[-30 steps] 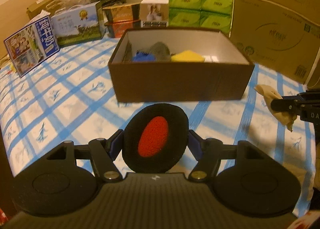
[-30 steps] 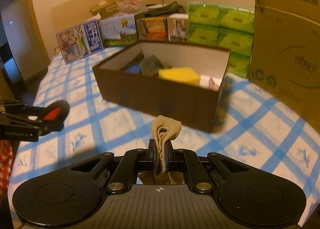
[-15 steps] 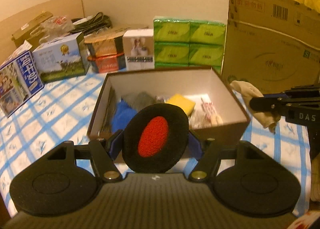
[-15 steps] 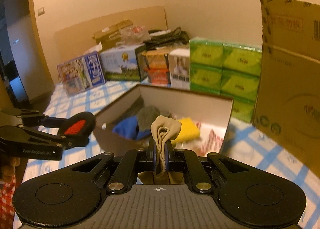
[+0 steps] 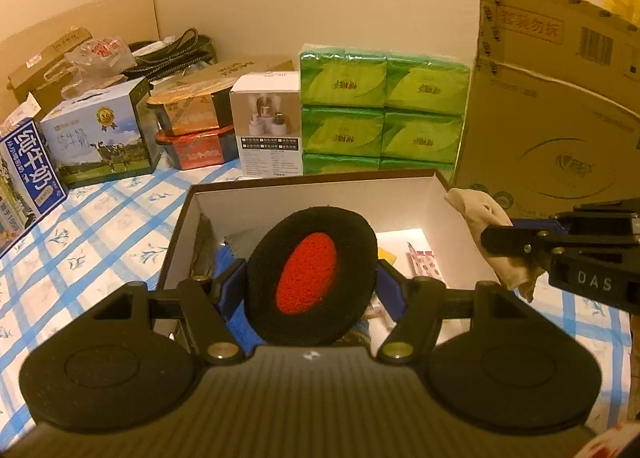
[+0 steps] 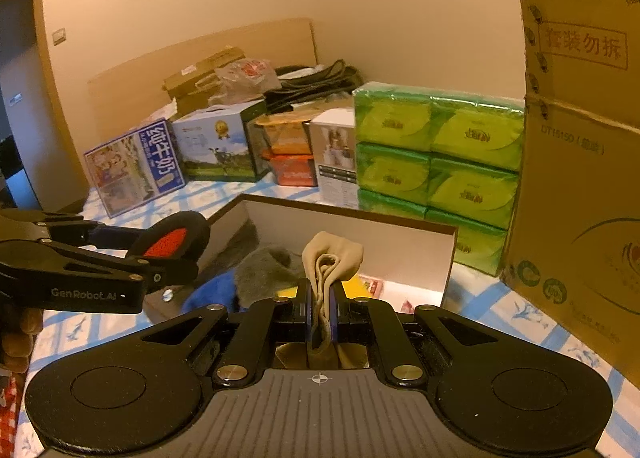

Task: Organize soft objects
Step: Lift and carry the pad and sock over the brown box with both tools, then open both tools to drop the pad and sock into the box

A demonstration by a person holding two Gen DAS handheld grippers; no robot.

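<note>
A black oval pad with a red centre is clamped between the fingers of my left gripper, which hovers over the near edge of the brown open box. My right gripper is shut on a bunched beige sock, above the box near its right side. In the left wrist view that sock hangs at the box's right wall. Inside the box lie a blue cloth, a grey cloth, a yellow sponge and a small patterned packet.
Behind the box stand green tissue packs, a white carton, milk boxes and stacked food tins. A tall cardboard box stands at the right. The surface is a blue-checked cloth. A hand shows at the left edge.
Both grippers have moved forward and up toward the box and now hover over it, each still holding its object. The inside of the box has come into fuller view.
</note>
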